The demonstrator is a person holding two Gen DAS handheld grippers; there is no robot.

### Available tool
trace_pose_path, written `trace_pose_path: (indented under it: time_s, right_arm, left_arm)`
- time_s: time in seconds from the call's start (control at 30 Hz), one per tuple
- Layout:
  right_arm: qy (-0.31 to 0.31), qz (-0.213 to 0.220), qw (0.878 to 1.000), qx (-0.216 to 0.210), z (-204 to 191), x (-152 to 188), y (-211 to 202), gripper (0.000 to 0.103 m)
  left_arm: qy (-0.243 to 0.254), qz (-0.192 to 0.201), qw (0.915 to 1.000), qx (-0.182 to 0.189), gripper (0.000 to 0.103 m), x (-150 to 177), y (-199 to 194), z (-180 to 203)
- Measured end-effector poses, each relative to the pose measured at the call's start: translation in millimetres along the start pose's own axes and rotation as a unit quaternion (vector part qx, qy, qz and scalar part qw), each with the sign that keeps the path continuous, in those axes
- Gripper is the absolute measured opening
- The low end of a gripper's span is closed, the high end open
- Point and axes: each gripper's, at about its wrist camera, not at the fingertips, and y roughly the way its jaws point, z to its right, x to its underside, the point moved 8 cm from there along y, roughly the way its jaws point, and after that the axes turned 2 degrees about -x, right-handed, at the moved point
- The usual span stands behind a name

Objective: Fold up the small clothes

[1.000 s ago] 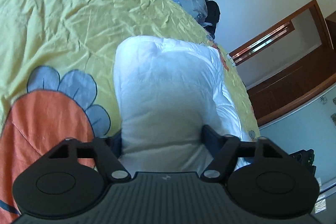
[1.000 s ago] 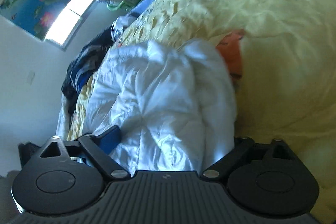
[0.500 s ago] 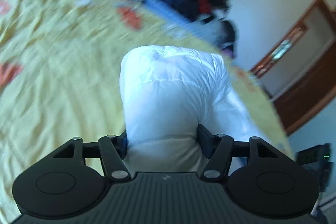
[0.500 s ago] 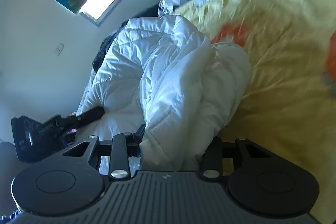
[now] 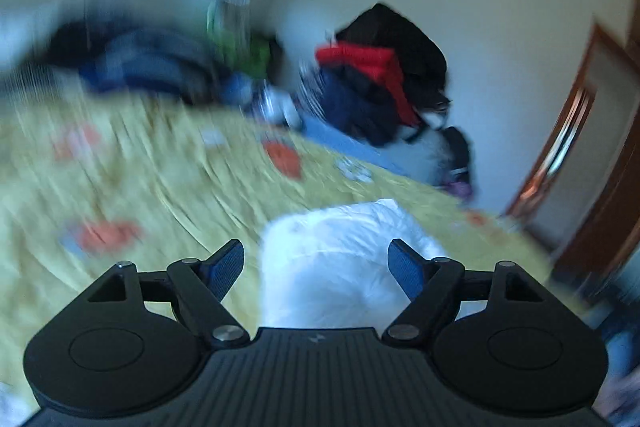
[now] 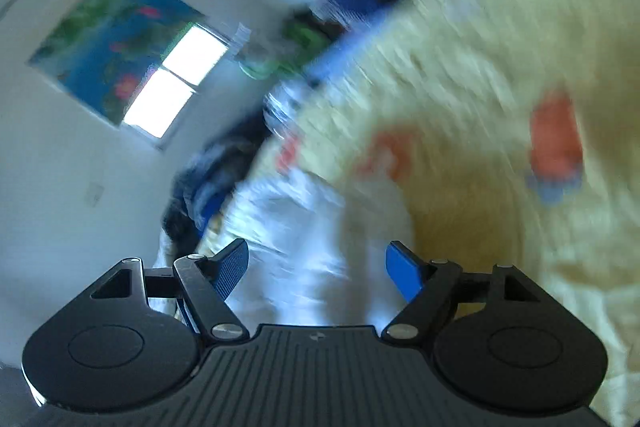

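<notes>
A white puffy jacket (image 5: 340, 251) lies bunched on the yellow bedspread (image 5: 140, 195). My left gripper (image 5: 318, 269) hovers just above and behind it, jaws opening, blue pads clear of the cloth on both sides. In the right wrist view the same white jacket (image 6: 296, 243) lies below my right gripper (image 6: 318, 269), whose jaws are also opening and press on nothing. Both views are smeared by motion.
A heap of dark, red and blue clothes (image 5: 380, 83) is piled at the far side of the bed against the wall. A brown wooden door (image 5: 580, 167) stands at the right. A window (image 6: 172, 79) and a colourful poster (image 6: 104, 31) are on the wall.
Both grippers let go of the white jacket and opened wide. Both rose and tilted up, so the jacket now sits lower in each view and more of the room shows.
</notes>
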Motion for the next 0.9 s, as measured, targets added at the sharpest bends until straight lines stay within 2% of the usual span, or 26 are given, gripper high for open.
trace_pose_path:
  time_s: [0.07,0.1,0.17,0.27,0.33,0.43,0.5,0.6,0.67,0.73,0.77,0.8,0.87,0.9]
  right_arm:
    - [-0.037,-0.026,0.999,-0.014,-28.0,13.2,10.2,0.089]
    - [-0.05,-0.049,0.997,-0.021,-39.5,22.6,21.0,0.09]
    - [-0.075,-0.078,0.994,-0.019,-48.3,36.5,44.6,0.091]
    - [-0.109,-0.098,0.988,0.053,-30.4,51.4,70.5,0.089]
    - [-0.107,-0.108,0.986,0.073,-17.4,65.9,78.4,0.085]
    - [-0.095,-0.106,0.988,0.056,-8.9,86.9,73.2,0.085]
    - [-0.083,-0.096,0.991,0.044,-6.8,94.6,77.4,0.085]
    - [-0.087,-0.099,0.991,0.035,-4.8,88.4,82.8,0.085]
    - [-0.049,-0.097,0.993,0.034,-8.1,73.2,84.7,0.087]
    - [0.0,-0.06,0.998,-0.002,-16.6,58.8,52.5,0.088]
    - [0.002,-0.04,0.999,-0.023,-21.7,55.3,29.9,0.089]
    - [-0.003,-0.028,0.999,-0.025,-22.7,54.1,9.3,0.093]
    - [0.004,-0.014,1.0,0.01,-11.5,58.1,-23.4,0.097]
    - [0.016,-0.017,0.999,0.03,-2.3,63.8,-36.0,0.094]
  left_arm:
    - [0.095,0.019,0.9946,-0.038,0.079,21.3,-16.2,31.5]
    - [0.134,0.021,0.99,-0.038,0.079,37.3,-21.3,48.8]
    - [0.203,0.015,0.979,-0.013,0.079,69.4,-25.0,78.5]
    - [0.278,-0.008,0.9605,0.003,0.08,112.1,-22.9,101.5]
    - [0.283,-0.04,0.9582,0.0,0.081,130.4,-10.3,96.1]
    - [0.29,-0.056,0.9555,0.007,0.081,141.6,-1.8,85.9]
    - [0.281,-0.066,0.9574,0.018,0.081,144.0,2.2,81.1]
    - [0.275,-0.066,0.9589,0.025,0.082,142.6,1.8,80.7]
    - [0.253,-0.056,0.9651,0.037,0.082,132.1,-12.7,79.7]
    - [0.225,-0.032,0.9729,0.044,0.082,122.6,-29.7,68.6]
    - [0.216,-0.022,0.9755,0.037,0.082,118.4,-38.2,60.0]
    - [0.207,-0.013,0.9779,0.026,0.082,115.6,-44.7,53.0]
    - [0.181,-0.018,0.9832,0.004,0.082,115.0,-52.4,36.4]
    - [0.163,-0.032,0.9862,0.0,0.082,116.4,-53.3,28.1]
